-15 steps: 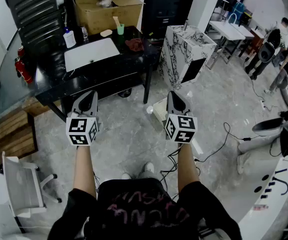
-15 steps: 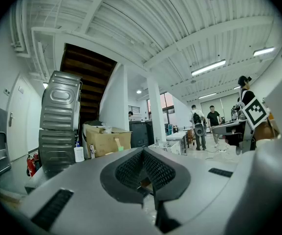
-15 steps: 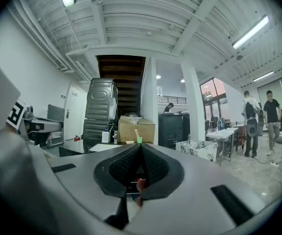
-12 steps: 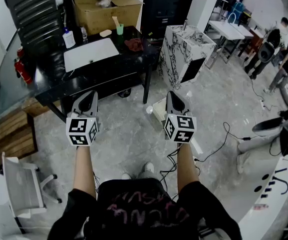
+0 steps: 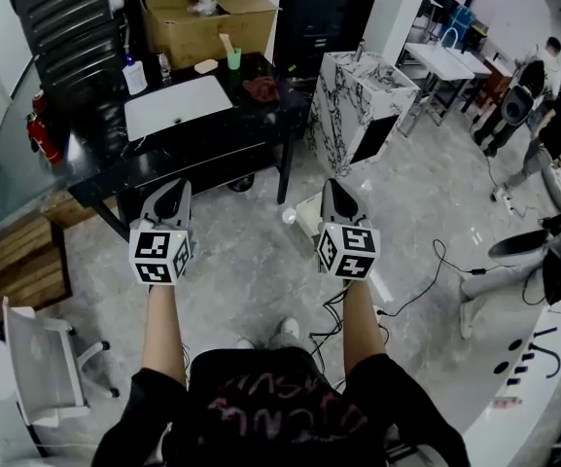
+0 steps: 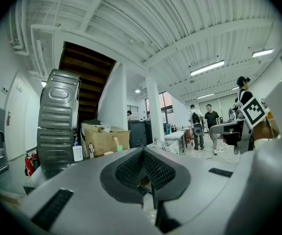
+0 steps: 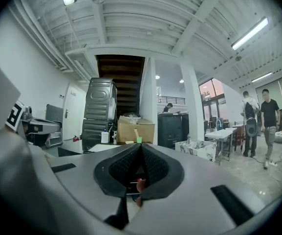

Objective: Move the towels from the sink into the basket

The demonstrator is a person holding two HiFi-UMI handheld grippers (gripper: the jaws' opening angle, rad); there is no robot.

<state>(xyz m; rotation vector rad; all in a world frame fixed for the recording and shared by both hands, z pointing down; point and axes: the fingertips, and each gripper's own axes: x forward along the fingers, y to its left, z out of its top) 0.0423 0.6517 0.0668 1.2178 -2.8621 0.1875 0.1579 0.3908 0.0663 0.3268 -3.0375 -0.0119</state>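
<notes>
Risks: both grippers are well short of the counter (image 5: 212, 139), so the whole approach is ahead. Cables (image 5: 418, 282) trail over the floor near the person's feet, a likely trip or snag. The soap bottle (image 5: 135, 74) and green cup (image 5: 234, 57) stand near the sink (image 5: 178, 105) and could be knocked over on a reach. A soft cloth may slip out of a shallow pinch or drag across the counter. No basket can be made out from here, so the drop spot is unclear.

The left hand-held gripper (image 5: 170, 195) has its jaws together and empty. The right hand-held gripper (image 5: 336, 195) is the same.

Materials: the towel (image 5: 261, 88) is dark red, crumpled and limp. It lies on the counter just right of the sink, not in it. The sink is white, rectangular and smooth. The counter is glossy black. The jaw pads are black and ribbed. The floor is grey marble-look tile.
</notes>
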